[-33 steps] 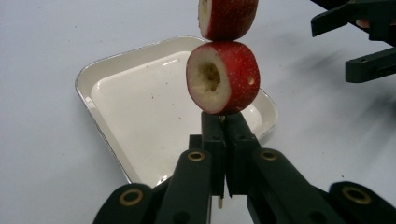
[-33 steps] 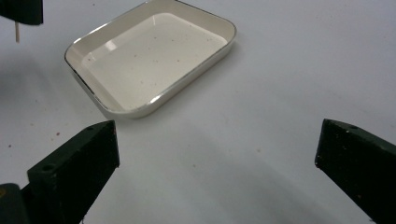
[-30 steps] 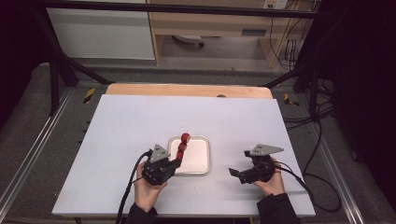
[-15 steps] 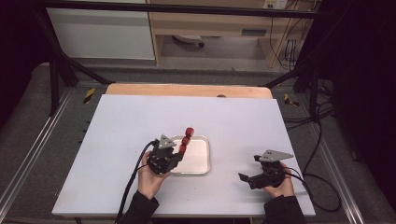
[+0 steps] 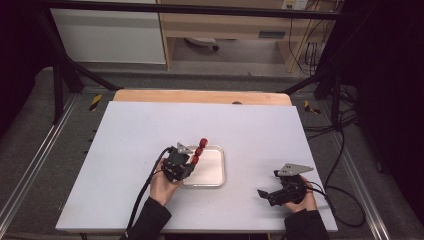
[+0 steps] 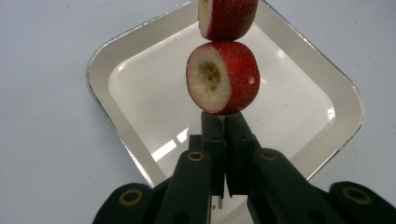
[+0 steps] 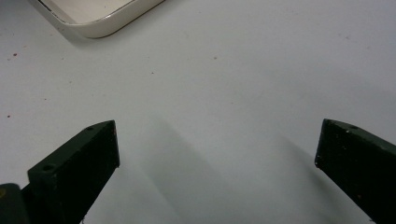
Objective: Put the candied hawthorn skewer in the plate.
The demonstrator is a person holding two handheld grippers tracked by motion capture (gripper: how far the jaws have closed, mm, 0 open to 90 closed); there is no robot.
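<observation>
pale tabletop (image 5: 125,150) all around. my left claw (image 6: 223,122) pinches the skewer (image 6: 222,122) of red fruit (image 6: 223,77) over the white tray (image 6: 100,70); my right claw (image 7: 217,154) idles spread. a tilt could slide fruit off or miss the tray.

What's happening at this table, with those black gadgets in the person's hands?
A person holds a gripper in each hand. The left gripper is shut on the thin stick of a skewer of red fruit, held over a shallow white tray. The right gripper rests low over the bare table off to the side, its fingers wide open and empty.
</observation>
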